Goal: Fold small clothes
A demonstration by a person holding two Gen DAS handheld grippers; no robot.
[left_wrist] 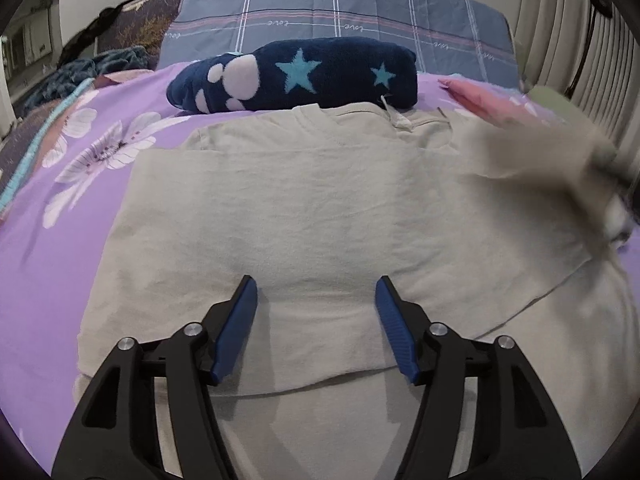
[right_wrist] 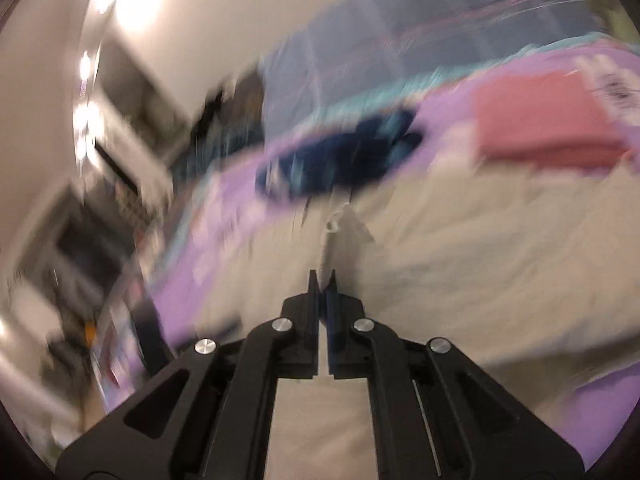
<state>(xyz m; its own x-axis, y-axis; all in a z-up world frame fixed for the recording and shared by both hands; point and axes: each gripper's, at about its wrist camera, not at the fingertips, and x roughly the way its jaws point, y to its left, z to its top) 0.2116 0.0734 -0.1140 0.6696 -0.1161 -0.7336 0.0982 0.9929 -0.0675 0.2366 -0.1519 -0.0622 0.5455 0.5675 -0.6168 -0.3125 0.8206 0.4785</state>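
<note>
A beige T-shirt (left_wrist: 320, 200) lies spread on the purple flowered bedcover (left_wrist: 52, 248), its left side folded in over the body. My left gripper (left_wrist: 317, 280) hovers open over the shirt's lower middle, with nothing between its blue pads (left_wrist: 240, 328). At the right of that view a blurred flap of the shirt (left_wrist: 536, 152) is lifted off the bed. In the right wrist view, which is heavily blurred, my right gripper (right_wrist: 323, 276) is shut on a thin pinch of the beige shirt (right_wrist: 460, 248), and the cloth sticks up from between the fingertips.
A rolled dark blue fleece with light blue stars (left_wrist: 312, 76) lies just beyond the shirt's collar. A folded pink cloth (left_wrist: 480, 96) sits at the far right. Behind them is a grey plaid pillow (left_wrist: 340, 12). Ribbed pale curtains (left_wrist: 568, 40) stand at the right.
</note>
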